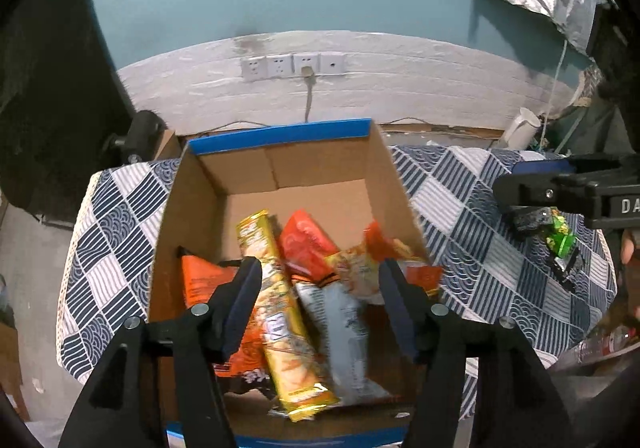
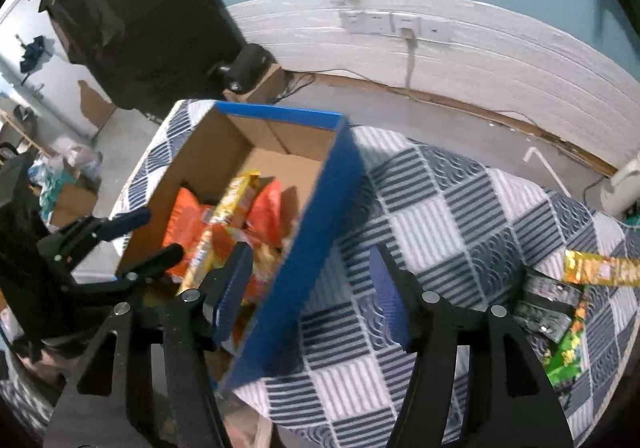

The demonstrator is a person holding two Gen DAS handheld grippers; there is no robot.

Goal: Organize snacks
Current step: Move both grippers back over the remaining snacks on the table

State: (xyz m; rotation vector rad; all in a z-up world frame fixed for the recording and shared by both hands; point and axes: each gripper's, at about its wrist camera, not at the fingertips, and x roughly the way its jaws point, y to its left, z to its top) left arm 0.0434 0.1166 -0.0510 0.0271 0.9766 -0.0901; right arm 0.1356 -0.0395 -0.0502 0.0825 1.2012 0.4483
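Left gripper over cardboard box, jaws apart, empty; snack packets loose inside, apparently dropped. Right gripper likewise empty, straddling blue wall. Green packet outside, presumably next.

Corrugated cardboard box, matt brown inside, smooth blue outside, resting on a woven checked tablecloth. Inside the box: glossy foil-plastic snack packets, crinkled. Beside the box: matt black plastic gripper fingers with metal pins.

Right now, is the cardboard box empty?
No, the cardboard box holds several snack packets, among them a long yellow packet and an orange bag.
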